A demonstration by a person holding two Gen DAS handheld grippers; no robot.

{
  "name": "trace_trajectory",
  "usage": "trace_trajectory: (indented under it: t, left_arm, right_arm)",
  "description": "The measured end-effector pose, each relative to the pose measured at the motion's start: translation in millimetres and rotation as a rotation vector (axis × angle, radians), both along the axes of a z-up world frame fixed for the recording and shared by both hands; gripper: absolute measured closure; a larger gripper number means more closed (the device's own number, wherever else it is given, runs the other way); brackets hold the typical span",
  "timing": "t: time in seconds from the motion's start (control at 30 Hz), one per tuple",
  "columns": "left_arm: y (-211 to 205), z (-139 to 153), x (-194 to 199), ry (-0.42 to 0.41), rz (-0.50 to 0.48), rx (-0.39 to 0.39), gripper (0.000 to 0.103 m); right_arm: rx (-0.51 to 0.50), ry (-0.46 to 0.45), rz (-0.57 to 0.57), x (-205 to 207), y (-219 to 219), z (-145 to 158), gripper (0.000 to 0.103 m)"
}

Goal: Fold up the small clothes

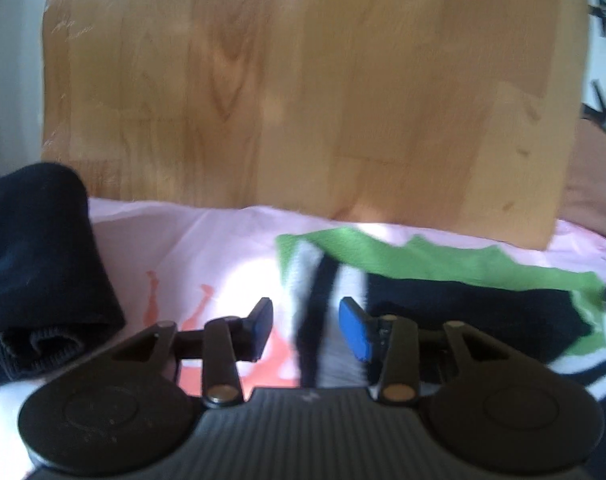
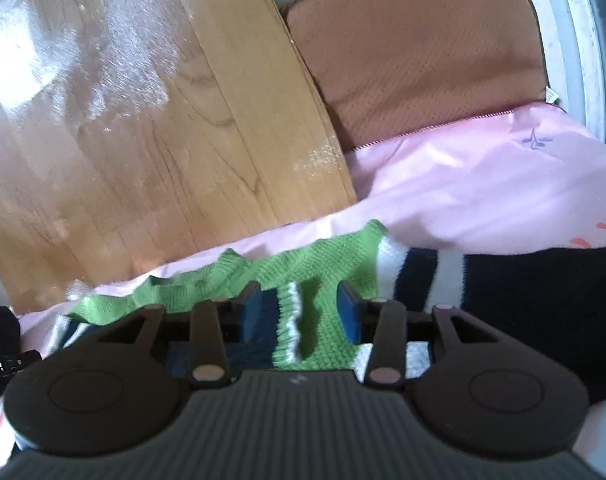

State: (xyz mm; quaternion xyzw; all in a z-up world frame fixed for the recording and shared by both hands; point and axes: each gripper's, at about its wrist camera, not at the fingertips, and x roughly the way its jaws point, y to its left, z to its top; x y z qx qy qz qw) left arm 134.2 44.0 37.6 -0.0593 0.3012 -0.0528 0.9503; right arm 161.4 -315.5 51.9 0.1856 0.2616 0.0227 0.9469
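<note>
A small knit garment (image 1: 443, 260) in green, white and black lies rumpled on the pink sheet (image 1: 191, 240). My left gripper (image 1: 305, 312) is open just above its left end, with a black-and-white stripe of the knit lying between the blue pads, which do not press on it. In the right wrist view the garment's green edge (image 2: 331, 264) with a white trim runs between the pads of my right gripper (image 2: 298, 296), which is also open. A black stretch of the knit (image 2: 543, 288) extends to the right.
A dark folded garment (image 1: 35, 264) sits on the sheet at the left. A wooden board (image 1: 303, 80) stands upright right behind the clothes. Beside it is a brown mesh cushion (image 2: 423, 52). The pink sheet (image 2: 483, 184) has coral prints.
</note>
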Motion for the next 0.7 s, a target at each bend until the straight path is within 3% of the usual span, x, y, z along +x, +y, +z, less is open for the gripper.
trace_trajectory:
  t: [0.1, 0.23, 0.27, 0.33, 0.4, 0.53, 0.7]
  left_arm:
    - [-18, -3, -7, -0.004, -0.064, 0.02, 0.061]
    - [-31, -19, -6, 0.049, -0.075, 0.093, 0.061]
    - [-30, -18, -5, 0.047, -0.075, 0.085, 0.06]
    - [-27, -19, -4, 0.045, -0.076, 0.074, 0.059]
    - [-29, -18, -6, 0.038, -0.078, 0.084, 0.058]
    - [-37, -19, -11, 0.016, -0.093, 0.123, 0.053]
    - [-40, -20, -12, 0.016, -0.104, 0.138, 0.049]
  right_arm:
    - [0.006, 0.004, 0.084, 0, 16, 2, 0.061]
    - [-0.067, 0.149, 0.12, 17, 33, -15, 0.068]
    - [-0.075, 0.133, 0.108, 14, 32, -16, 0.075]
    - [-0.053, 0.129, 0.099, 5, 26, -13, 0.075]
    - [-0.056, 0.083, 0.078, -11, 23, -8, 0.067]
    - [-0.14, 0.017, 0.071, -45, 22, -11, 0.063]
    - [-0.017, 0.038, 0.007, -52, 0, -19, 0.062]
